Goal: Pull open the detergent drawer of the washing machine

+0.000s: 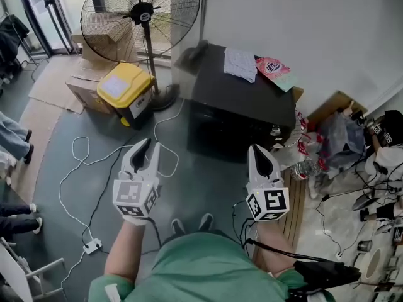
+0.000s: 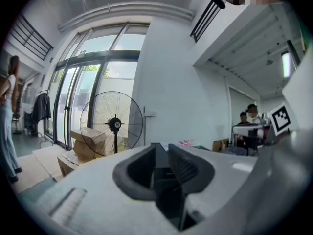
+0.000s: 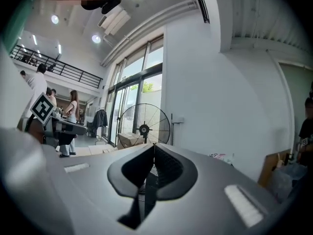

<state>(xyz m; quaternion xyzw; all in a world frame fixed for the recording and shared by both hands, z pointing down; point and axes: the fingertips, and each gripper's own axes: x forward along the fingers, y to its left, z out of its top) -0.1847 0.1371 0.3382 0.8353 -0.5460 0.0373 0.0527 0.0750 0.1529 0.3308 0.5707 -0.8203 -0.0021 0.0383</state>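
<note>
The washing machine (image 1: 242,106), a black box, stands at twelve to one o'clock ahead of me, against the white wall; from my head view I see mostly its top and a dark front face, and I cannot pick out the detergent drawer on it. A pale cloth (image 1: 240,63) and a pink packet (image 1: 272,67) lie on its top. My right gripper (image 1: 261,151) hangs in the air just short of the machine's front, at about one o'clock, with its jaws pressed tight together and nothing in them (image 3: 154,146). My left gripper (image 1: 142,145) hovers at eleven o'clock, well apart from the machine, its jaws drawn in to a thin slit with nothing between them (image 2: 161,148). Farther out at eleven o'clock stands a fan (image 1: 143,17), with a yellow-lidded bin (image 1: 124,88) and cardboard boxes (image 1: 82,90) beside it. A white cable (image 1: 75,168) loops over the floor at nine o'clock.
</note>
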